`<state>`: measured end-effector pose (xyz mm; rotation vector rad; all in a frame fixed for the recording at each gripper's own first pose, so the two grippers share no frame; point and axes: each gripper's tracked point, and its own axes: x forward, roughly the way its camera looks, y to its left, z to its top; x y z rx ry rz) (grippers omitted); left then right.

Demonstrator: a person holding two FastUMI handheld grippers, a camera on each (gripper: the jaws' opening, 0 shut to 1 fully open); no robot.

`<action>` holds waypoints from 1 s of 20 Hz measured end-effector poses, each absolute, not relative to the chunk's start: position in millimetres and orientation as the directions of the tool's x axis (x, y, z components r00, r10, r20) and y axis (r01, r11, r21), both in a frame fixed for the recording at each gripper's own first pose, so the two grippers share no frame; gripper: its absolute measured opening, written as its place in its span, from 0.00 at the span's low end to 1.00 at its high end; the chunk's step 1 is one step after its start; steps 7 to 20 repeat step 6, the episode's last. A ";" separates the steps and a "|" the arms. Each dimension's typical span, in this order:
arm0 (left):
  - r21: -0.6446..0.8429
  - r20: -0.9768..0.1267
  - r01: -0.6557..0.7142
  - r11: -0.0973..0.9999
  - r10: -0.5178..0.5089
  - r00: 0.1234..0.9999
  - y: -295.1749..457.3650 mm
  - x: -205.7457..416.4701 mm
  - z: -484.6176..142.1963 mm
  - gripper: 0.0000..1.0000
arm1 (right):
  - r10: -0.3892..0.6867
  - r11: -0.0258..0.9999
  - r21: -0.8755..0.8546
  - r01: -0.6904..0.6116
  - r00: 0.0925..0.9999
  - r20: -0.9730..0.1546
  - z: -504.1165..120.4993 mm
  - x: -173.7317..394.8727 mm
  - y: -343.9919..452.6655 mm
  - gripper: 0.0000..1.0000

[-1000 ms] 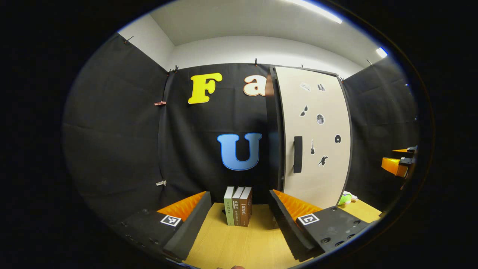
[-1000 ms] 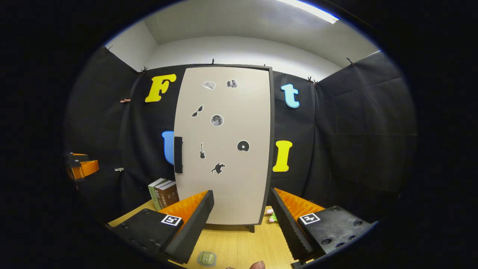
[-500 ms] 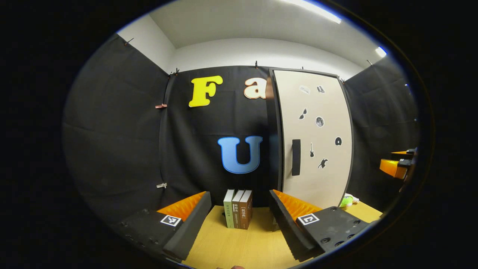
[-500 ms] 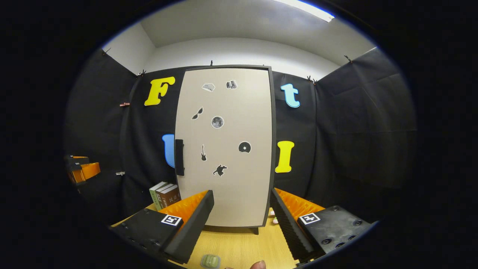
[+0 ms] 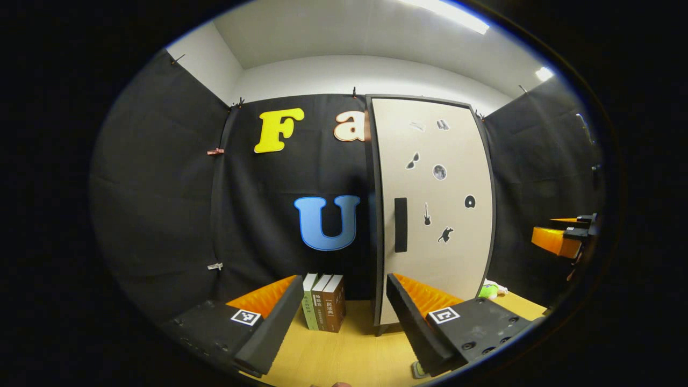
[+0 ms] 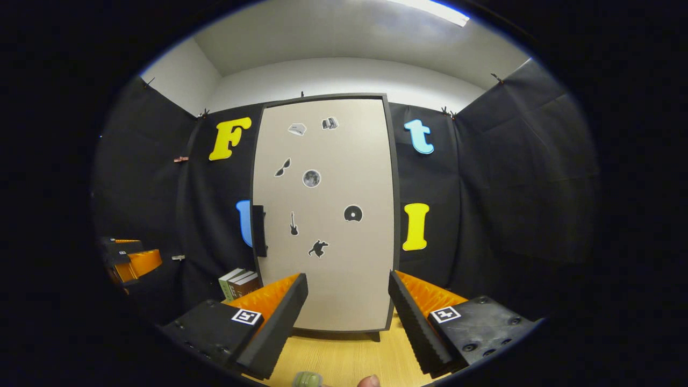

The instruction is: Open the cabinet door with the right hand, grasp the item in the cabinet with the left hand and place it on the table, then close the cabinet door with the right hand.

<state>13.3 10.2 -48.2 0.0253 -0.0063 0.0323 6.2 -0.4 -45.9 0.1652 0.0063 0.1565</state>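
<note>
On the wooden table [image 6: 349,360], the cabinet [image 6: 322,215] stands with its door shut.
Ahead of it I hold my right gripper [image 6: 348,317] and left gripper [image 5: 344,317], both spread and empty; the item inside is hidden.

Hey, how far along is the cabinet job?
Looks nearly finished. The cabinet door sits flush and shut. A small green item lies on the table in front, probably the one taken out, though I cannot confirm that. In hand: nothing; the left gripper and right gripper are both open, clear of the door. Little seems left.
</note>
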 end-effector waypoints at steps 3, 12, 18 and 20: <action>0.054 0.027 -0.025 0.998 0.024 0.999 -7.9 11.8 -44.3 0.97 | 0.196 0.965 0.177 -0.193 0.981 0.001 -52.8 14.2 -1.1 0.98; 0.075 0.020 -0.036 0.997 0.035 0.999 -22.1 12.0 -48.5 0.97 | 0.240 0.956 0.178 -0.234 0.971 -0.009 -61.7 7.1 -3.1 0.98; 0.075 0.020 -0.036 0.997 0.035 0.999 -22.1 12.0 -48.5 0.97 | 0.240 0.956 0.178 -0.234 0.971 -0.009 -61.7 7.1 -3.1 0.98; 0.075 0.020 -0.036 0.997 0.035 0.999 -22.1 12.0 -48.5 0.97 | 0.240 0.956 0.178 -0.234 0.971 -0.009 -61.7 7.1 -3.1 0.98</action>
